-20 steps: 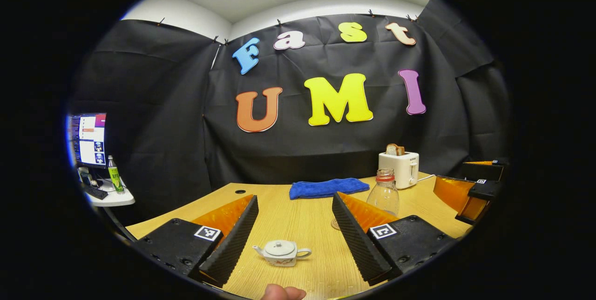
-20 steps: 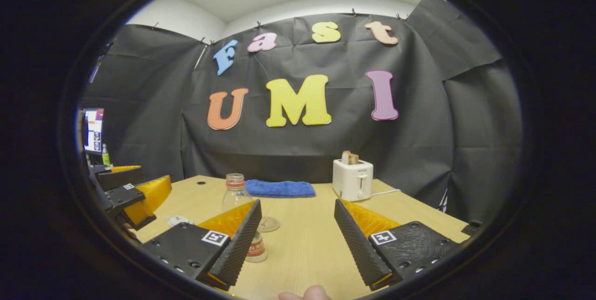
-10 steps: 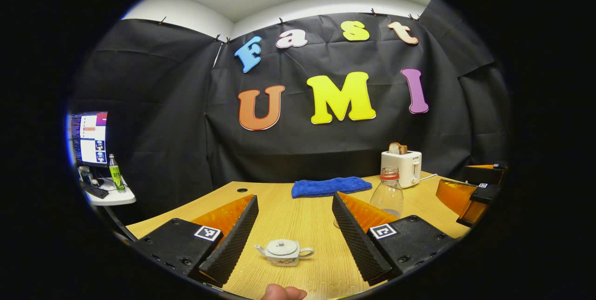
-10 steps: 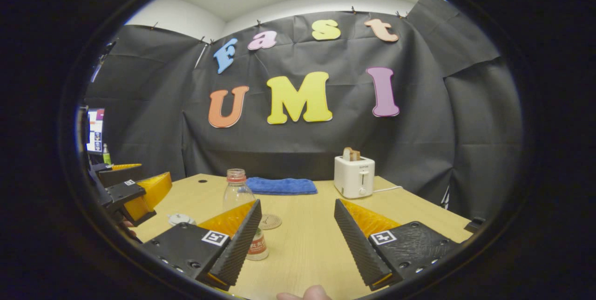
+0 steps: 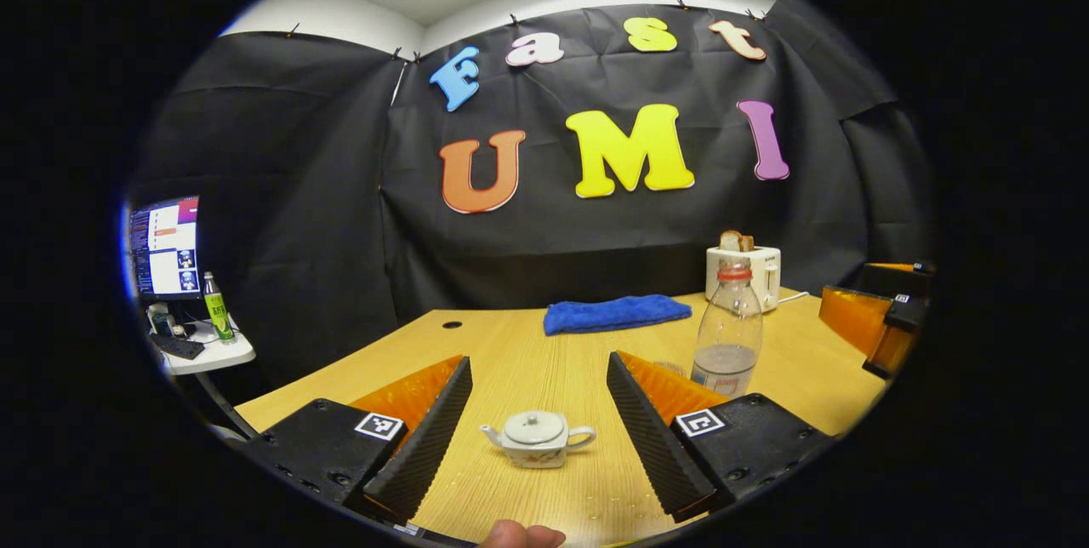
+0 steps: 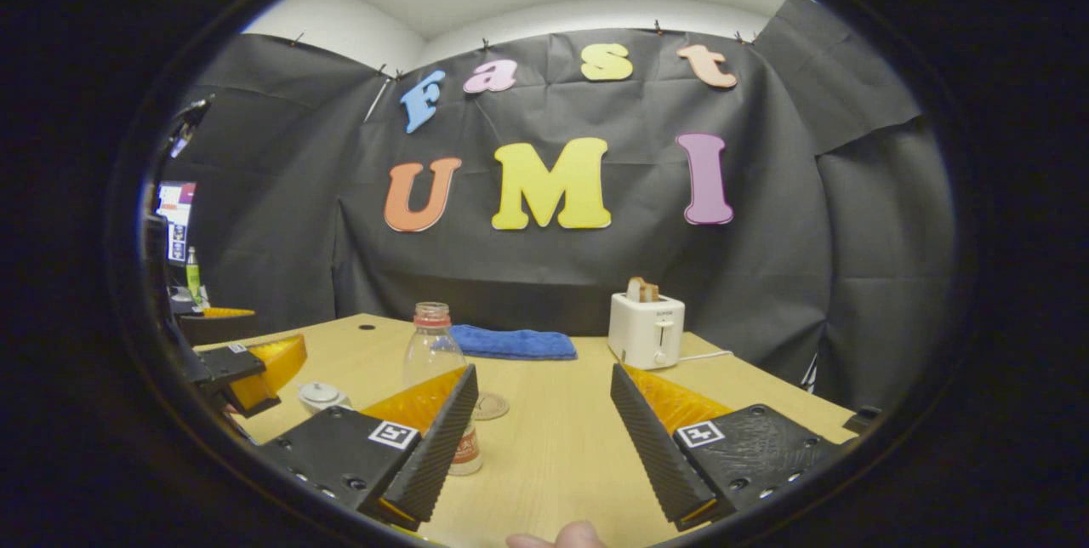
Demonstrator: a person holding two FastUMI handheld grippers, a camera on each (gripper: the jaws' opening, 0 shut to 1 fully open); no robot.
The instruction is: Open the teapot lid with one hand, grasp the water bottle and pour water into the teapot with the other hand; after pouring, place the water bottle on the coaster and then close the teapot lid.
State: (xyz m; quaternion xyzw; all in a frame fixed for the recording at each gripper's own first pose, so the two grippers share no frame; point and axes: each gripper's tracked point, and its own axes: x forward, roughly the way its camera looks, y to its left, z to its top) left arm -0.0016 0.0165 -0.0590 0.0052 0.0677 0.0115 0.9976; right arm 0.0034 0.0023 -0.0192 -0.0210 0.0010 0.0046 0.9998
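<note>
In the left gripper view we hold our left gripper [image 5: 538, 429] above the near edge of the table [image 5: 544, 361], its jaws spread wide with nothing between the fingers. The teapot [image 5: 536, 439] sits on the table in the gap ahead of them, lid [image 5: 533, 426] on, spout to our left and handle to our right, untouched. Beyond the right finger stands the water bottle [image 5: 728, 328], upright, uncapped, with some water low in it. Farther back a blue towel [image 5: 616, 313] lies toward the far edge, and a white toaster [image 5: 742, 269] with bread in its slot stands near the far right corner.

In the right gripper view our right gripper [image 6: 543, 433] also hangs over the near edge, jaws wide apart and empty. The bottle [image 6: 436, 361] stands just behind its left finger, not clamped. The round coaster [image 6: 490, 405] lies just beside the bottle, toward the table's middle. The teapot [image 6: 322, 396] sits off to the left, with the left gripper [image 6: 247, 365] beside it.
</note>
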